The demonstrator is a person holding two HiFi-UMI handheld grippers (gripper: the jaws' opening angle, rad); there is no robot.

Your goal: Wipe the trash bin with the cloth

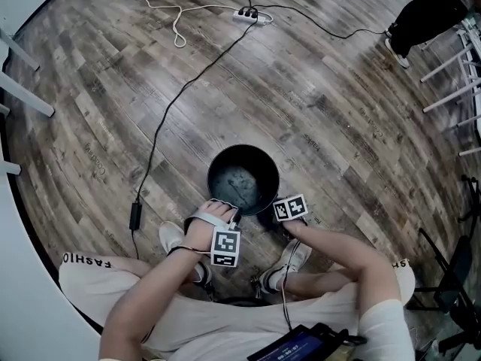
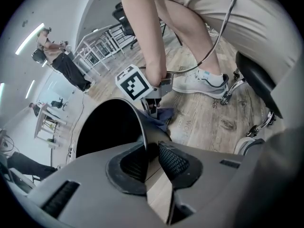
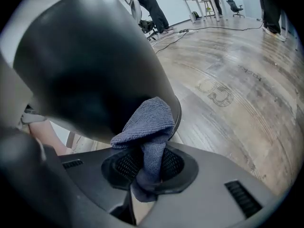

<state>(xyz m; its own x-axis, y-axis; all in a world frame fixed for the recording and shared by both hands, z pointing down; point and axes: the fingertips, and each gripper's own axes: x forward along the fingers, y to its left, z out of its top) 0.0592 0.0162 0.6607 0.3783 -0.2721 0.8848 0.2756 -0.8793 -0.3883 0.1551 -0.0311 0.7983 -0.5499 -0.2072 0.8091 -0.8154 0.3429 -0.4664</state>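
Note:
The round black trash bin [image 1: 243, 175] stands open-topped on the wood floor in front of my feet. At its near-left rim, my left gripper [image 1: 225, 215] has one jaw inside and one outside; in the left gripper view the left gripper [image 2: 151, 148] is shut on the thin bin wall [image 2: 114, 127]. My right gripper [image 1: 272, 218] is low at the bin's near-right side. In the right gripper view it [image 3: 152, 160] is shut on a bunched blue-grey cloth [image 3: 147, 122], which rests against the bin's outer wall [image 3: 90, 70]. The cloth [image 2: 159, 115] also shows beyond the rim.
My white shoes [image 1: 174, 239] [image 1: 294, 256] flank the bin's near side. A black cable with an adaptor [image 1: 135, 216] runs to a power strip [image 1: 248, 15] at the back. A chair base with casters [image 2: 228, 91] is behind my feet. Another person's legs [image 1: 421, 13] stand far right.

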